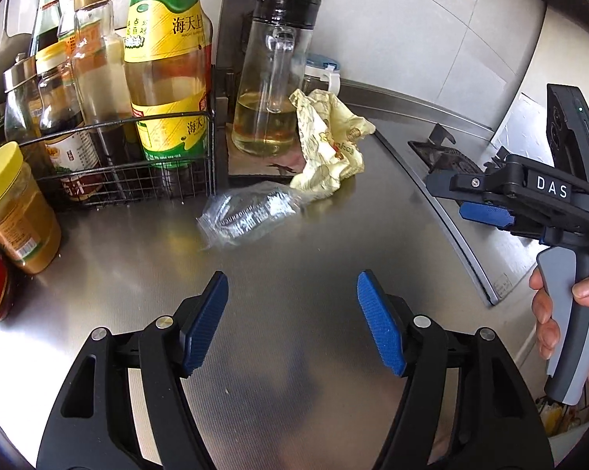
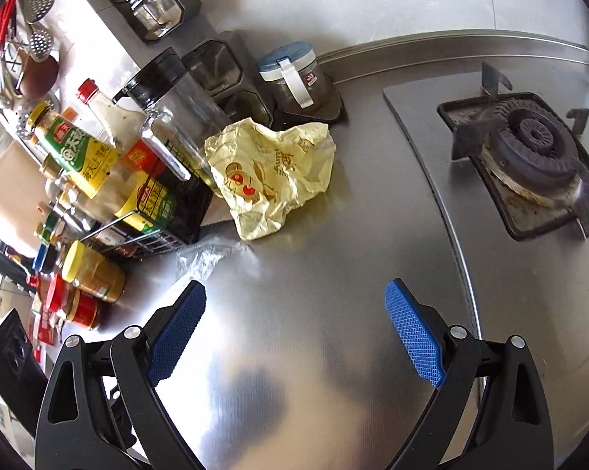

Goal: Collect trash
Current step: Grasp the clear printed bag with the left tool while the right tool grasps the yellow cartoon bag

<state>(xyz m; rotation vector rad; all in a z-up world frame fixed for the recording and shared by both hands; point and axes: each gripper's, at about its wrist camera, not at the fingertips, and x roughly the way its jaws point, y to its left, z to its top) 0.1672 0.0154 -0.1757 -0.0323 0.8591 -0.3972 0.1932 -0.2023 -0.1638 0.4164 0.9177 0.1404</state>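
Left gripper (image 1: pixel 292 321): jaws spread wide, nothing between the blue pads (image 1: pixel 206 323), hovering over the steel countertop (image 1: pixel 294 391). Right gripper (image 2: pixel 294 337): same, released and empty, also over bare steel. In the left wrist view the right gripper also shows at the right edge, held by a hand (image 1: pixel 568 313) on its grey grip; its jaws can't be read from that angle.

Trash, two pieces:
- Crumpled yellow paper wrapper (image 2: pixel 272 174) with red-and-brown print, lying on the countertop just in front of the glass oil jug (image 1: pixel 269 90) and touching it on the jug's right side. Ahead of both grippers, apart from them.
- Clear plastic wrapper (image 1: pixel 247 215), flattened and crinkled, on the steel between the yellow wrapper and the wire rack (image 1: pixel 137 172). Its far end meets the yellow wrapper's lower edge. Nearer the left gripper than the right, not touched by either.

Rack holds several sauce bottles, including the green-and-yellow labelled one (image 1: pixel 169 78). Yellow-lidded jar (image 1: pixel 12 211) stands beside the rack. Gas burner (image 2: pixel 529 156) is well off to the right, set in the hob plate.
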